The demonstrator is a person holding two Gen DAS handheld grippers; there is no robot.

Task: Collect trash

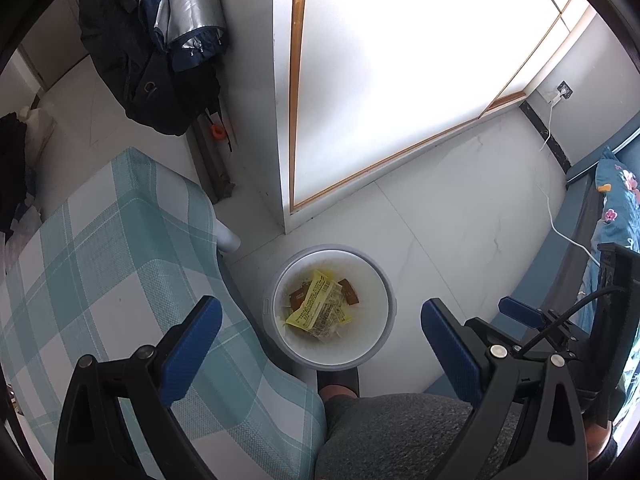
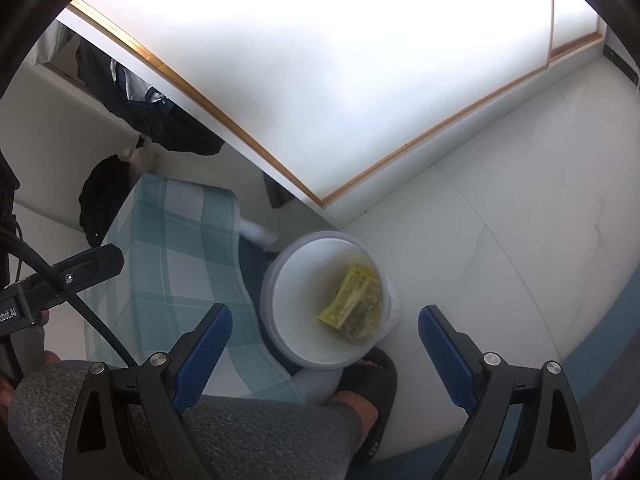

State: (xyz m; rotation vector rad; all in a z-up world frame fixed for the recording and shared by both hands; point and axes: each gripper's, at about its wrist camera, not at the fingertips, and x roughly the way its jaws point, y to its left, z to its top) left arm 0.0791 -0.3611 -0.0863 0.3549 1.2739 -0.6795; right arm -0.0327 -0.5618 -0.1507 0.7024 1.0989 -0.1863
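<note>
A round white trash bin (image 1: 280, 336) stands on the floor beside the table. Inside it lie a yellow printed wrapper (image 1: 318, 306) and small brown packets (image 1: 348, 292). My left gripper (image 1: 320, 328) hovers above the bin, open, with nothing between its blue pads (image 1: 192, 344). The right wrist view shows the same bin (image 2: 296, 312) with the yellow wrapper (image 2: 354, 300) at its bottom. My right gripper (image 2: 324, 340) is also open and empty above the bin. In the left wrist view the right gripper (image 1: 560, 320) shows at the right edge.
A table with a green-and-white checked cloth (image 1: 100, 264) lies left of the bin. A person's grey-trousered leg (image 1: 400, 436) and black slipper (image 2: 372, 388) are below it. A white cabinet (image 1: 380, 80), hanging dark clothes (image 1: 152, 60), a white cable (image 1: 560, 216) and a floral bed cover (image 1: 616, 208) surround the floor.
</note>
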